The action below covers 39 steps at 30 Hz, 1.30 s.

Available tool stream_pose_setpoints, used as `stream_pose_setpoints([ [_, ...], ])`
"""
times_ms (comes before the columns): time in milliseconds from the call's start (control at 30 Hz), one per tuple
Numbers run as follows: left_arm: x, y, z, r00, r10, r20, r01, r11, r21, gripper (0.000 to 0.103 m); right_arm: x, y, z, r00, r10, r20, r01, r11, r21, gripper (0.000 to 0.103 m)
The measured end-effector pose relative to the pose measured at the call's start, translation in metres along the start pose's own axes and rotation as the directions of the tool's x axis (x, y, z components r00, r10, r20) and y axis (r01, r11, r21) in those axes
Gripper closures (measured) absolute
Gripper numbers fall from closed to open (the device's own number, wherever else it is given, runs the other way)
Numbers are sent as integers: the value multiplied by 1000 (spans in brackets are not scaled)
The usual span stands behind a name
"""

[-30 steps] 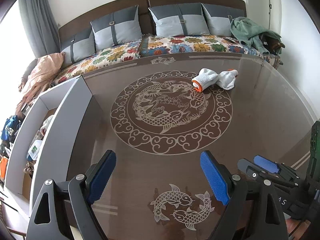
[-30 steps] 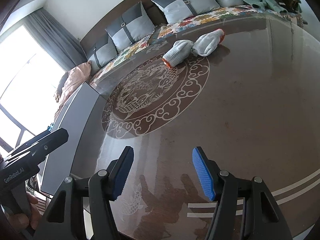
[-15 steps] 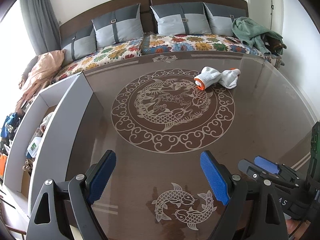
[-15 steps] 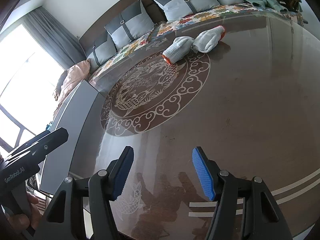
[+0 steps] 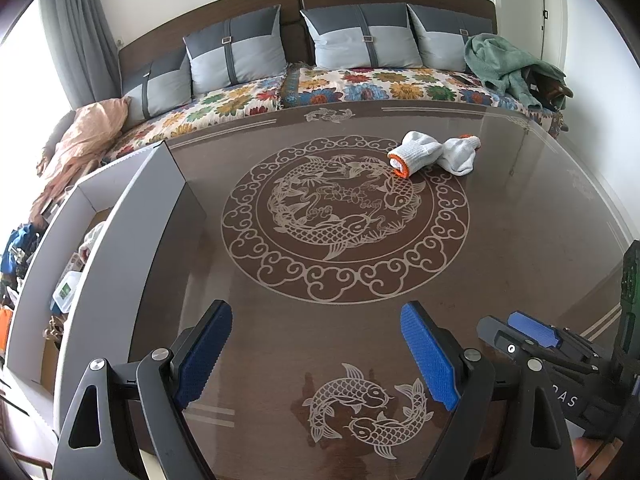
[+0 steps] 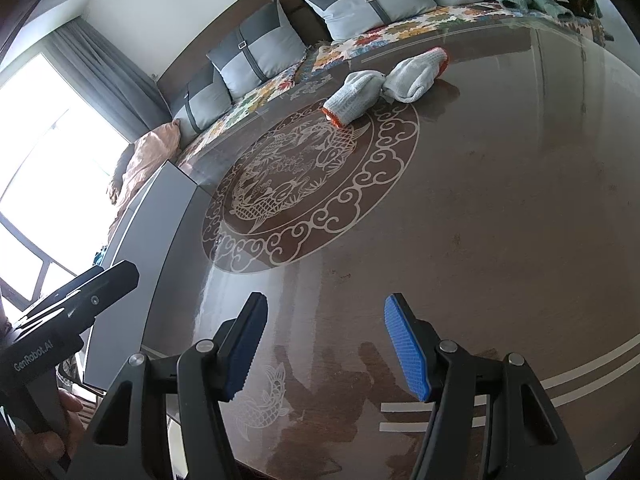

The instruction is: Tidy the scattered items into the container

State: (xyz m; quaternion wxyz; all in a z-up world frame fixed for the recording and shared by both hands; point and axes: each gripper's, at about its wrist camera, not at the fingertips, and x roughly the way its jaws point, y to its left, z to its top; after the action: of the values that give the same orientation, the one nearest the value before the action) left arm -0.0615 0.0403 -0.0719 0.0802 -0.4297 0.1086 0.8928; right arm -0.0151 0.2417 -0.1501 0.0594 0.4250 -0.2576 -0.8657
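Now 2 gloves [image 5: 436, 153] on table [image 5: 520, 240]; 1 box [image 5: 132, 216]; left gripper [image 5: 316, 356], right gripper [image 6: 324, 348] agape, empty.

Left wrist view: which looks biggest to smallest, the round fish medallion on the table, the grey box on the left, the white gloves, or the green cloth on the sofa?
1. Grey box, enlarged by nearness
2. Round fish medallion
3. Green cloth
4. White gloves, though close to the cloth, which lies farther off

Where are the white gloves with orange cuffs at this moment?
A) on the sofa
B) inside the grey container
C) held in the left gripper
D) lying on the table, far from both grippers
D: the gloves lie untouched on the table, beyond both empty grippers.
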Motion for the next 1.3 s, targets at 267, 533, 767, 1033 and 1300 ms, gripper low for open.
stream_pose_setpoints([
  [267, 4, 1, -2, 1000, -4, -12, 4, 1000, -5, 17, 3, 0, 0, 1000, 0, -7, 0, 1000, -1, 41],
  [533, 10, 2, -2, 1000, -6, -19, 6, 1000, -11, 17, 7, -1, -1, 1000, 0, -13, 0, 1000, 9, 41],
  [767, 14, -1, -3, 1000, -11, -28, 11, 1000, -8, 17, 8, -2, -1, 1000, 0, -13, 0, 1000, 13, 41],
  [1033, 37, -4, 8, 997, -49, -58, 49, 999, -13, 17, 6, -6, 10, 1000, 8, 24, -9, 1000, 6, 41],
  [1300, 91, -23, 72, 977, -201, -73, 203, 979, 17, 17, 16, -70, 110, 994, 31, 100, -52, 975, 218, 41],
])
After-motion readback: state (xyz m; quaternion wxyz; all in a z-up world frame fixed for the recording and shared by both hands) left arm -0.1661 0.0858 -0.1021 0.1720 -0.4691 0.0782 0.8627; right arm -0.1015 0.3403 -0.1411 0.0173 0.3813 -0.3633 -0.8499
